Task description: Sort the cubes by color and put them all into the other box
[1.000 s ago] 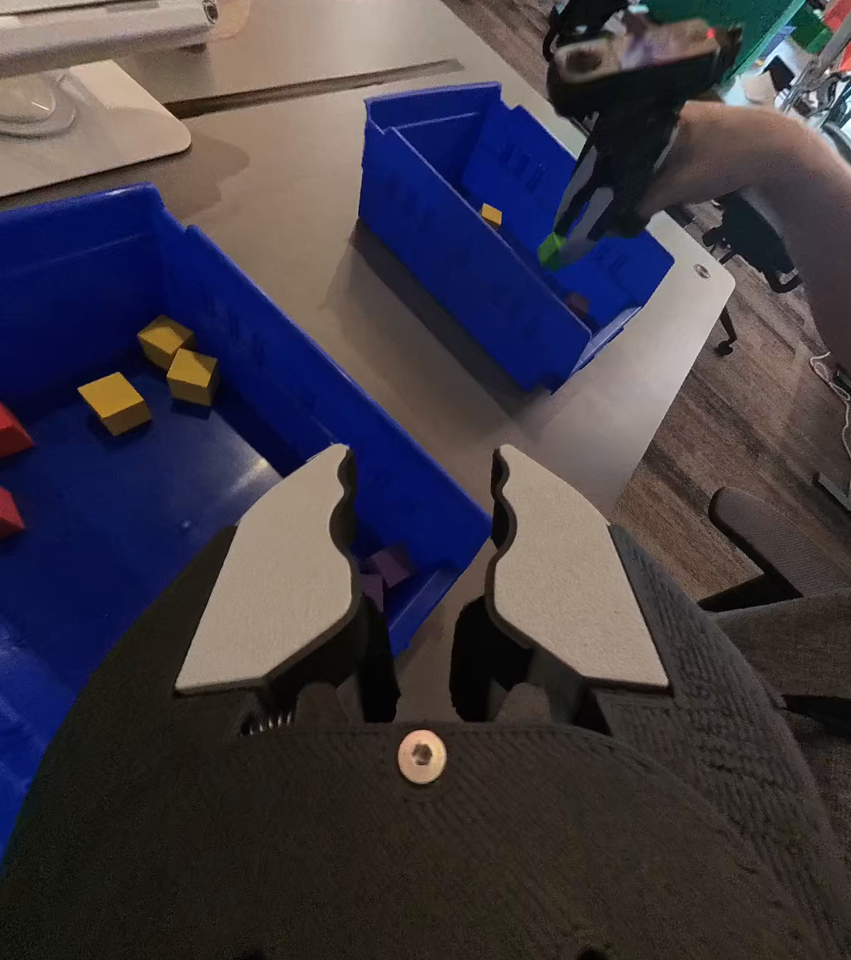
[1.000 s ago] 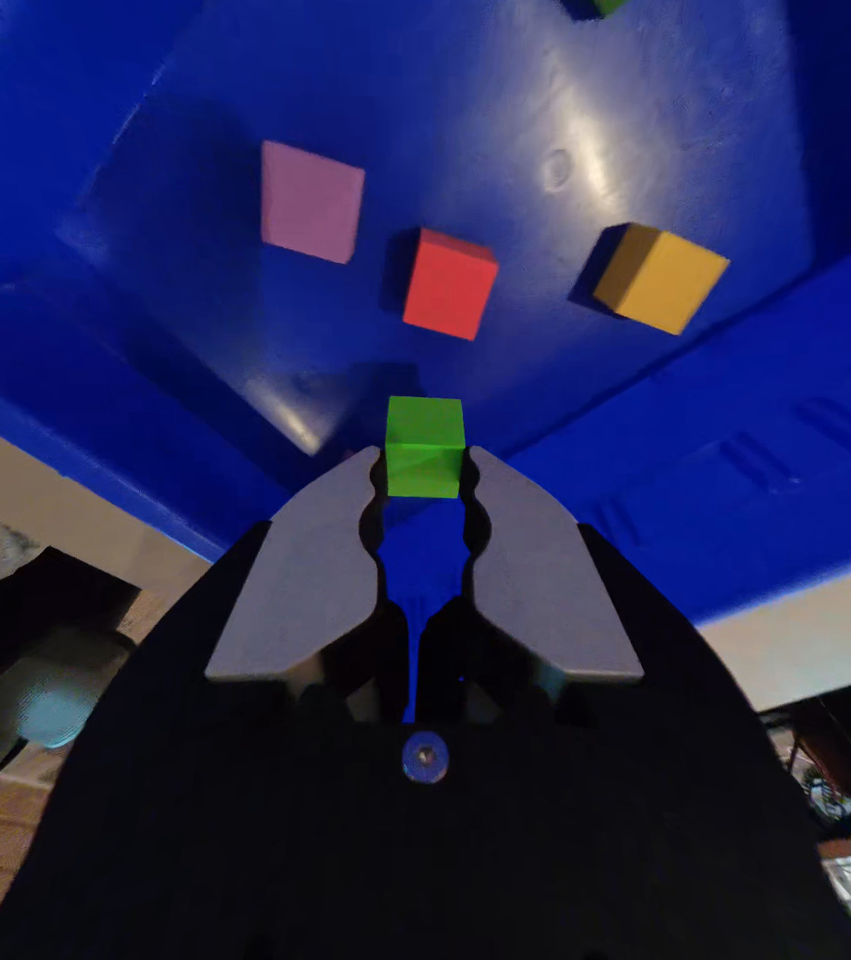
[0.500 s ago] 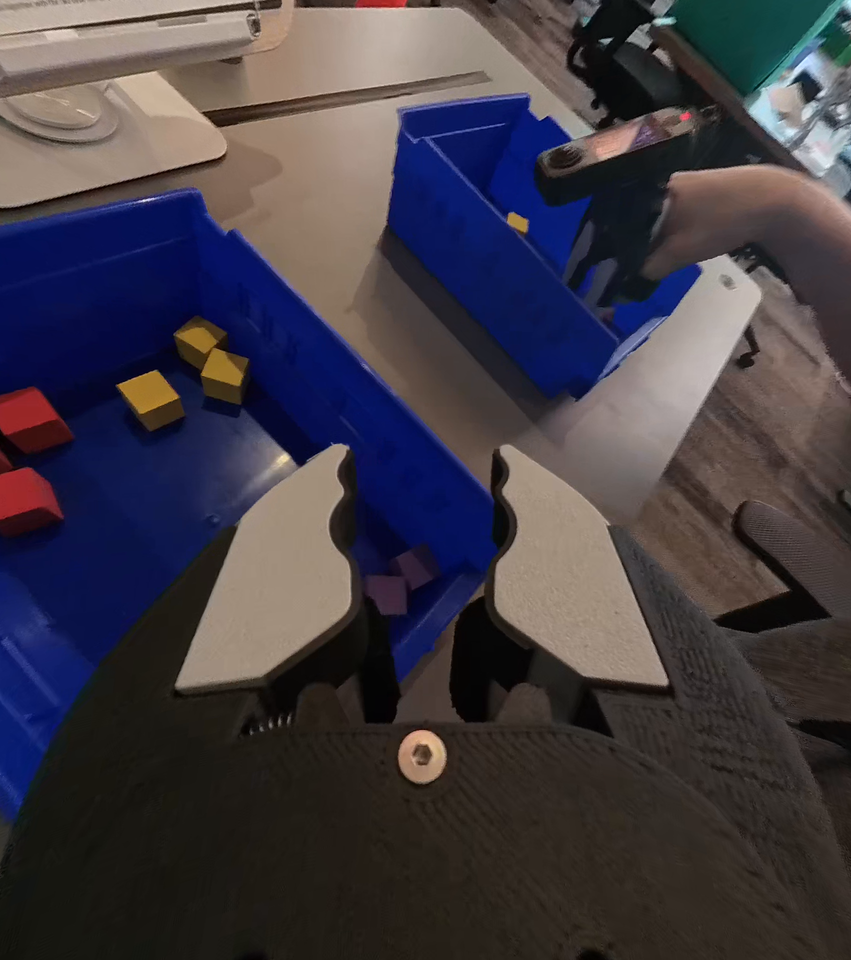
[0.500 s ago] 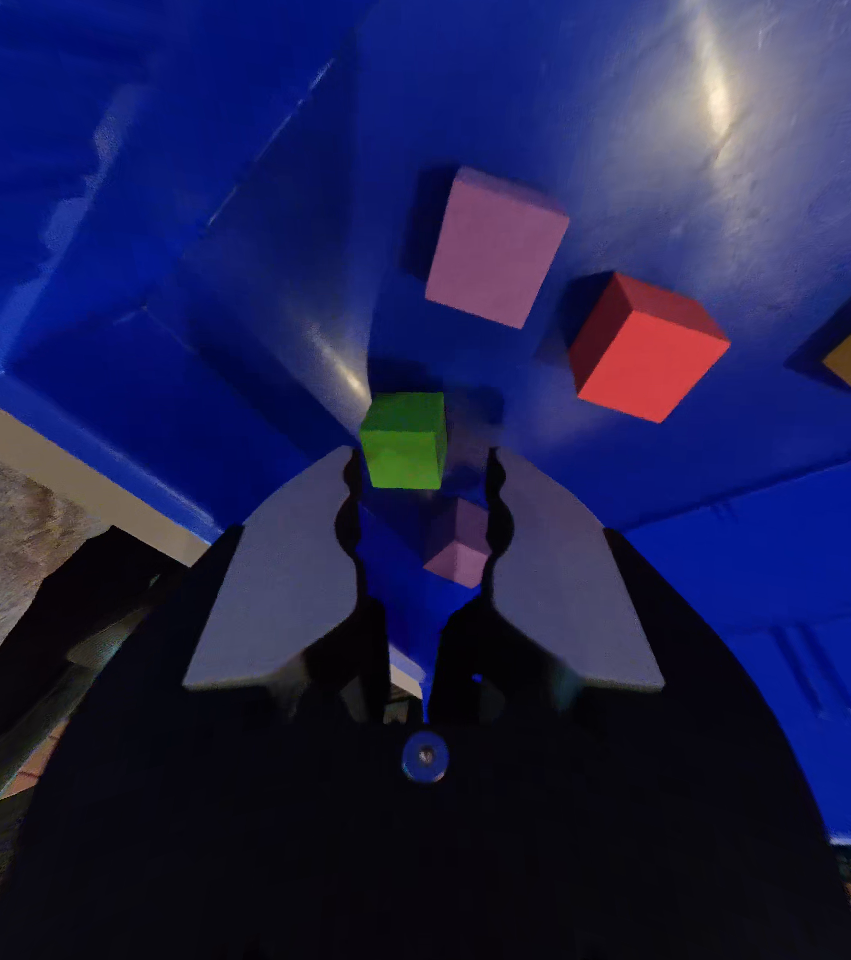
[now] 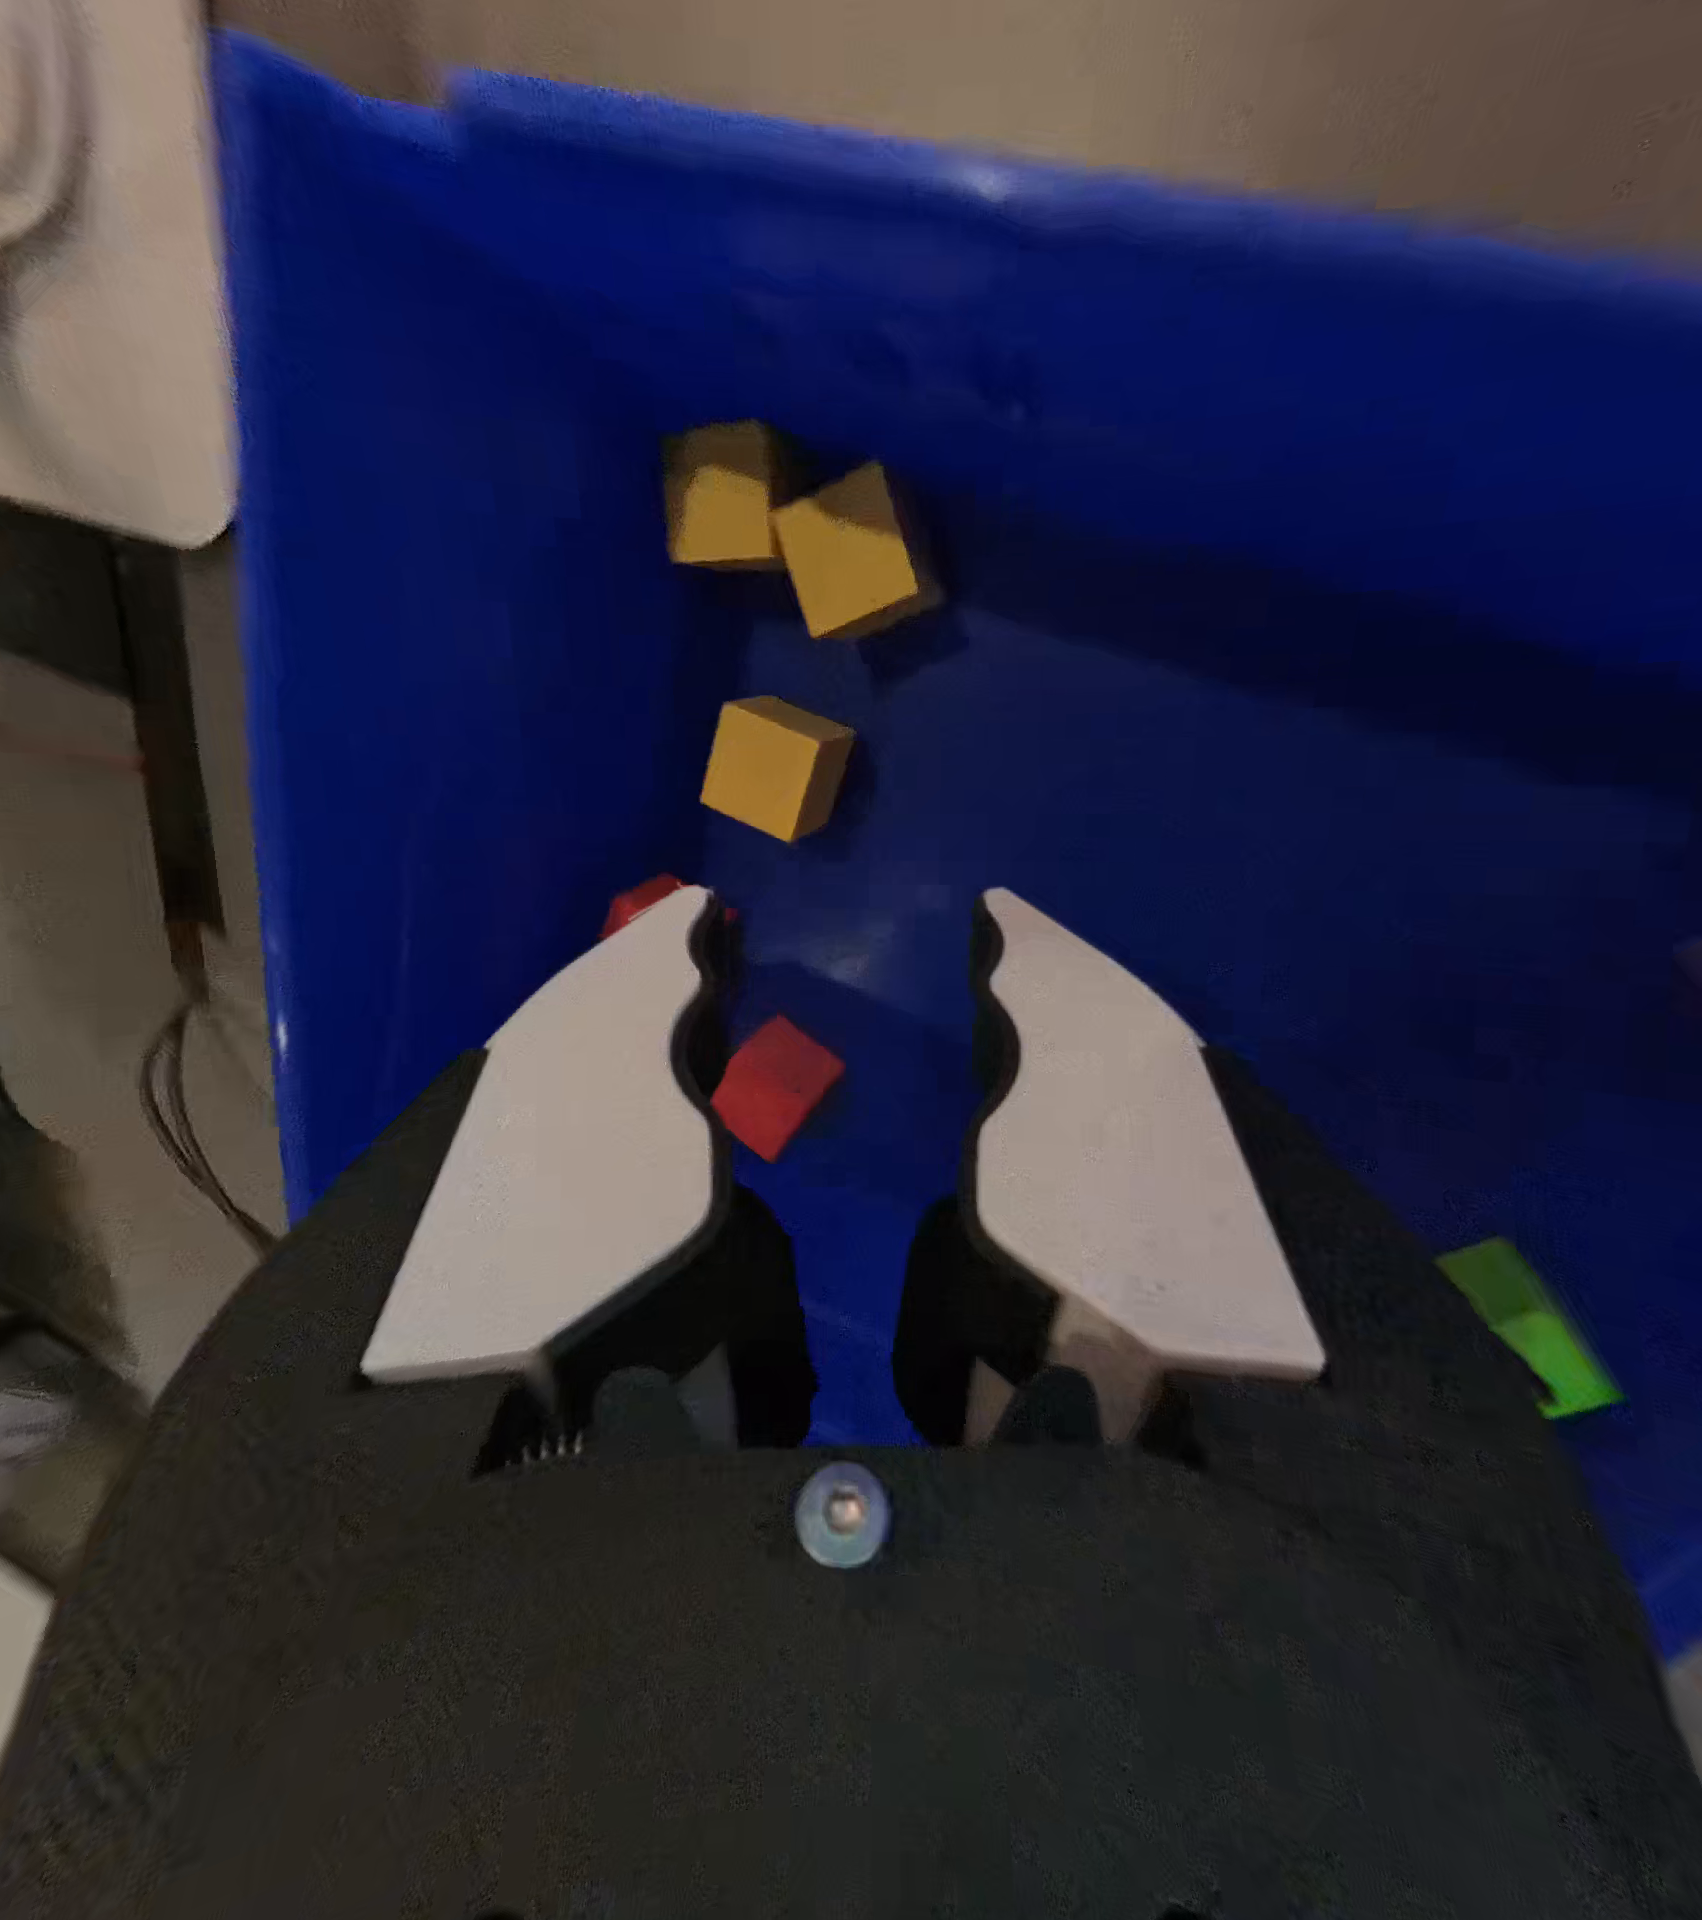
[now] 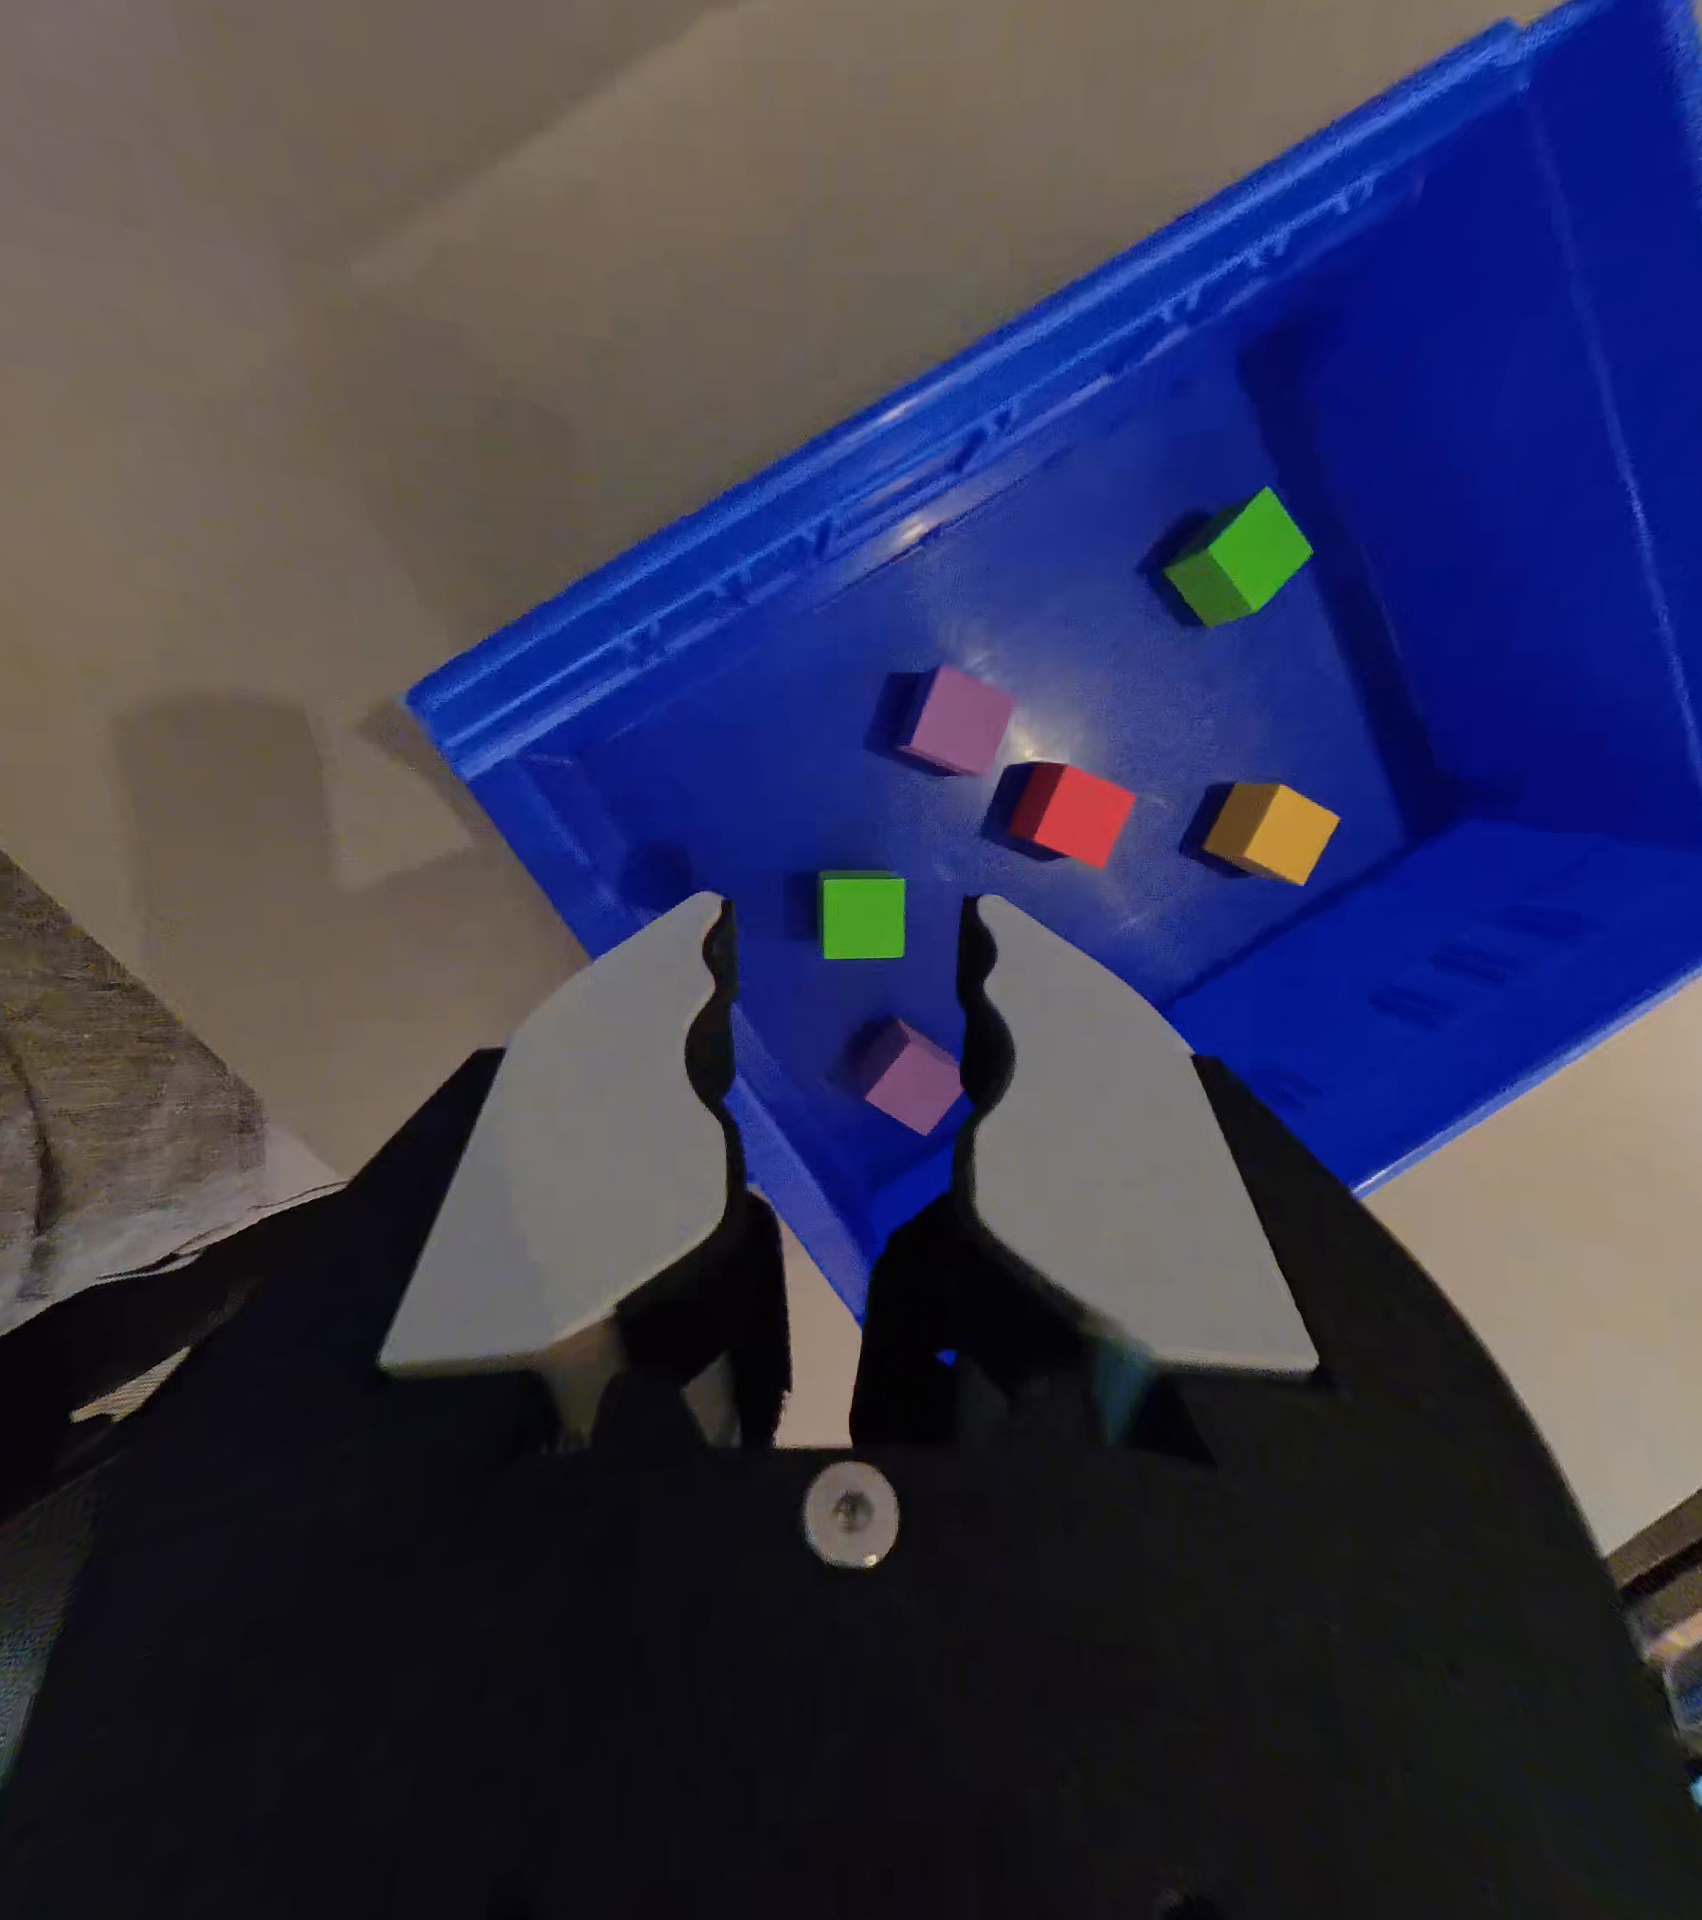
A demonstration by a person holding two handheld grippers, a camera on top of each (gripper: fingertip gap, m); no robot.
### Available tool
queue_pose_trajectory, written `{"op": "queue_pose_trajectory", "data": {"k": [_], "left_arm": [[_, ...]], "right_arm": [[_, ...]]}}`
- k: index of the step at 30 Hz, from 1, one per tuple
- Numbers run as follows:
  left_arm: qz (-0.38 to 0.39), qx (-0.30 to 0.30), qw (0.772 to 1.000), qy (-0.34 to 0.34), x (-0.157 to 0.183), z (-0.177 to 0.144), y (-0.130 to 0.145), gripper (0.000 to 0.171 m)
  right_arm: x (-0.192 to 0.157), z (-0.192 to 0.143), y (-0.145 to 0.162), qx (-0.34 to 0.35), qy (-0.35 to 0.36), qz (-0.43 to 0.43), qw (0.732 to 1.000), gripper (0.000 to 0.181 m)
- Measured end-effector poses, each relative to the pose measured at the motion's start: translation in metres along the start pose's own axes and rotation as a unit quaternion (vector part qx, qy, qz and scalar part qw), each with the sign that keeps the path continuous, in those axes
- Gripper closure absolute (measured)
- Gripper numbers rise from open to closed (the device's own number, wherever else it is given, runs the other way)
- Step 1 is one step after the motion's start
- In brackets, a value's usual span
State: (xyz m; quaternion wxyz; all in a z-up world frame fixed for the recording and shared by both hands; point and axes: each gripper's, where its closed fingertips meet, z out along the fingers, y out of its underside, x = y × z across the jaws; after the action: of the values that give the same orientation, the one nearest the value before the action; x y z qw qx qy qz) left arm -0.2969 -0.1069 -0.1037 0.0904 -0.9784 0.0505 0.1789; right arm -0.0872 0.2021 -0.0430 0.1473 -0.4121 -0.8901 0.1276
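Beige tabletop (image 6: pixel 203 364) carries two blue bins: your left gripper (image 5: pixel 842 914), fingers apart and empty, hangs over a red cube (image 5: pixel 774 1086); your right gripper (image 6: pixel 847 914), likewise spread and empty, hovers above a green cube (image 6: pixel 862 914)

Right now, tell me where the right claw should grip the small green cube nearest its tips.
Grip the small green cube across its two flat side faces, from straight above: it lies flat, apart from other cubes, squarely between the open right claw tips.
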Motion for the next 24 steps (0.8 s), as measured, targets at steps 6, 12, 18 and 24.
{"op": "queue_pose_trajectory", "data": {"k": [6, 12, 18, 24], "left_arm": [[0.052, -0.080, 0.995, 0.039, -0.011, 0.017, 0.030, 0.123], [0.044, -0.182, 0.981, 0.047, -0.012, 0.022, 0.070, 0.129], [0.095, -0.231, 0.968, 0.036, -0.015, 0.034, 0.090, 0.132], [0.108, -0.258, 0.960, 0.026, -0.026, 0.039, 0.093, 0.131]], "right_arm": [[-0.028, 0.007, 0.018, -0.004, 0.012, -0.026, 1.000, 0.139], [-0.032, 0.014, 0.017, 0.010, 0.007, -0.026, 1.000, 0.139], [-0.032, 0.013, 0.009, 0.023, 0.012, -0.035, 0.999, 0.139], [-0.035, 0.004, 0.003, 0.035, 0.019, -0.041, 0.998, 0.139]]}}
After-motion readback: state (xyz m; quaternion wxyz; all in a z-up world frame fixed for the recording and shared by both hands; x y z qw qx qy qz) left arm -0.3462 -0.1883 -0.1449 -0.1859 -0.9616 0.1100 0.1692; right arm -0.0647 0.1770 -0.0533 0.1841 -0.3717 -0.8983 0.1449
